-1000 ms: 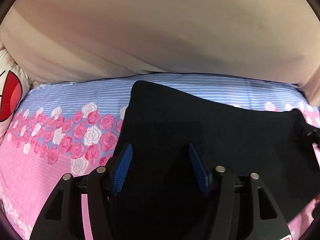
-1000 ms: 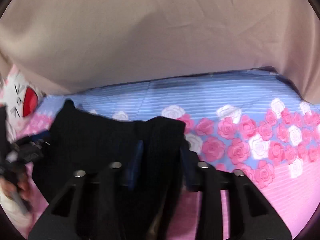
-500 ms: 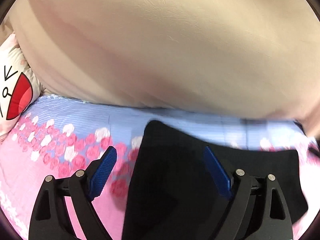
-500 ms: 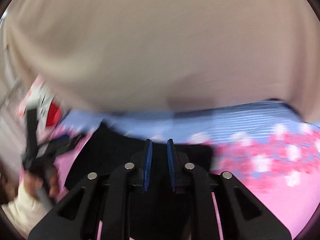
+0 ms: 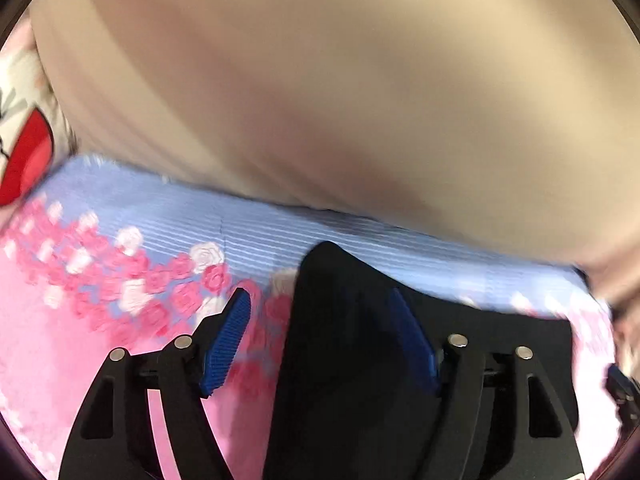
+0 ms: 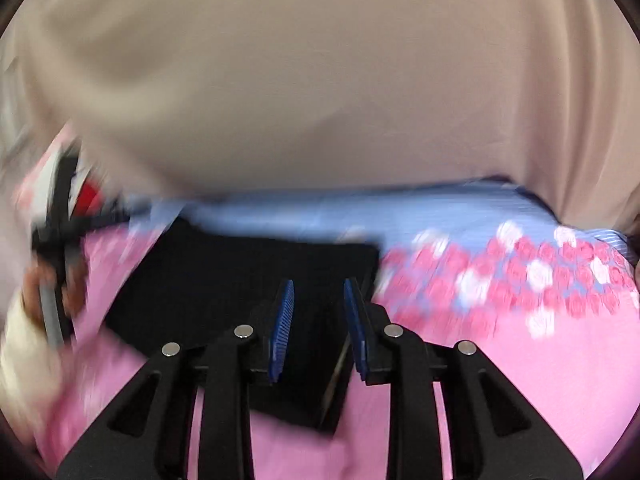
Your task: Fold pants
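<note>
The black pants [image 5: 360, 344] lie folded flat on the pink and blue rose-print bedsheet [image 5: 100, 320]. My left gripper [image 5: 322, 312] is open and empty above the pants' left edge, one blue pad over the sheet and one over the cloth. In the right wrist view the pants [image 6: 240, 272] lie ahead and below. My right gripper [image 6: 318, 300] is open a little and empty above their right part. The left gripper and the hand holding it [image 6: 56, 264] show blurred at the left.
A beige padded headboard [image 5: 340, 100] rises behind the bed and fills the upper half of both views. A white cartoon pillow with a red mouth [image 5: 24, 160] lies at the far left. Pink sheet [image 6: 540, 360] spreads to the right of the pants.
Both grippers have lifted off the pants and tilted up. The right gripper let go, shut, then opened a little. The left gripper opened wider. The pants now lie flat.
</note>
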The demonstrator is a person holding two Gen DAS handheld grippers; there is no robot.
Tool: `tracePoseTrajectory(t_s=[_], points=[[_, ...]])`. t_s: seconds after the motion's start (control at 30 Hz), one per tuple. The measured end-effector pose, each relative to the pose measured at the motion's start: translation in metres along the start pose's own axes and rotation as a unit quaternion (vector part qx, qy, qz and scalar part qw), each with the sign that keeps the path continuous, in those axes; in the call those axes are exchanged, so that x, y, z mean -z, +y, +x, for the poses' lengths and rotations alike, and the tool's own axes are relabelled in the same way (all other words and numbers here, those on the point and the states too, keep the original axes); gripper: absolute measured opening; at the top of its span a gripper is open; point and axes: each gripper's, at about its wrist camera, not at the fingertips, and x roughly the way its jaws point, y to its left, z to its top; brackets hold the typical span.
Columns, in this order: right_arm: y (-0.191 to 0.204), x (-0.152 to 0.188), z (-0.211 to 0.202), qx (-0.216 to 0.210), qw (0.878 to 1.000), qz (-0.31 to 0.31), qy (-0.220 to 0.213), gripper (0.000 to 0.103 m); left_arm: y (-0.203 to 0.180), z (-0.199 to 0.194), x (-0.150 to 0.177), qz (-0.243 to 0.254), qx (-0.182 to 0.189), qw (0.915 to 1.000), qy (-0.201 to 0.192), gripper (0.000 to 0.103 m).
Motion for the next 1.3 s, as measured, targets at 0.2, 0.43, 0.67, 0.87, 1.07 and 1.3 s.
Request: tracePoseTrajectory(t_s=[0.2,0.43,0.67,0.87,1.07,1.3], points=[[0.014,0.047,0.045,0.019,0.995,-0.064,0.069,0.02,-0.018,0.007,0.095,0.112,-0.034,0.9902,0.077,0.08],[-0.025,0.061,-0.017,0.044,0.998,0.031,0.031,0.03,0.021,-0.019,0.091,0.029,0.003,0.9981,0.054,0.076],[-0.003,0.064,0.038,0.027,0.995,-0.003,0.097,0.03,-0.019,-0.013,0.101,0.1,-0.053,0.9926,0.045,0.081],[-0.036,0.059,0.027,0.072,0.992,0.068,0.079,0.003,-0.006,0.013,0.112,0.093,-0.084,0.9901,0.064,0.092],[-0.058,0.064,0.01,0.063,0.99,0.119,0.045,0.002,-0.007,0.013,0.113,0.101,-0.101,0.9884,0.052,0.094],[0.008,0.067,0.091,0.073,0.991,-0.034,0.107,0.025,-0.005,0.016,0.112,0.09,-0.103,0.9889,0.057,0.098]])
